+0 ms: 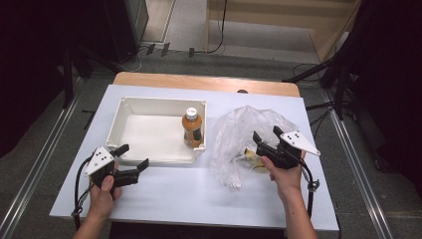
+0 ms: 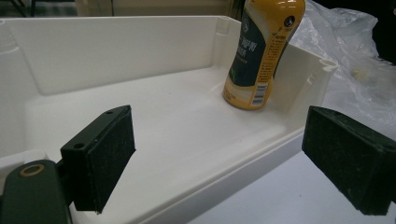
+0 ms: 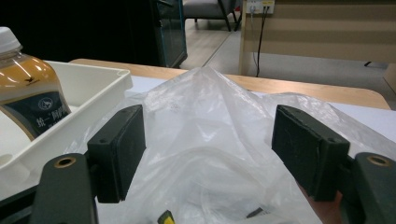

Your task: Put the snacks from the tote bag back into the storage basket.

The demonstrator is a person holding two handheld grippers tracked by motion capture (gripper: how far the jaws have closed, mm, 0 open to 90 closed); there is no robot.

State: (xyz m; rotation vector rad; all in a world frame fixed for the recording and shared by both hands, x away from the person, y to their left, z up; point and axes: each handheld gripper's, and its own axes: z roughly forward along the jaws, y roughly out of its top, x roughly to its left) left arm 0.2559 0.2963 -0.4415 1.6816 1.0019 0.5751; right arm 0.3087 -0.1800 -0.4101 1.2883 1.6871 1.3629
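White tray [image 1: 130, 130] sits left on the table [image 1: 169, 191], an orange drink bottle [image 1: 192, 128] upright in its right corner. Left gripper [image 1: 133, 160] gapes at the tray's near rim. Right of it, a crumpled clear bag [image 1: 238, 134] holds yellowish items; right gripper [image 1: 266, 135], fingers spread, hovers over it.

Bottle [image 1: 192, 127] in tray [image 1: 130, 108] — bag [image 1: 234, 132] rightward

Right gripper [image 3: 208, 154]: two black padded fingers [image 3: 116, 151] set wide apart, nothing clamped. Clear plastic bag [image 3: 210, 135]: crumpled, heaped between and beyond the fingers on the white bench [image 3: 369, 116]. White tray [image 3: 84, 98]: toward the bench's left edge, just beside the bag. Orange drink bottle [image 3: 25, 93]: upright inside the tray, white cap, dark label.
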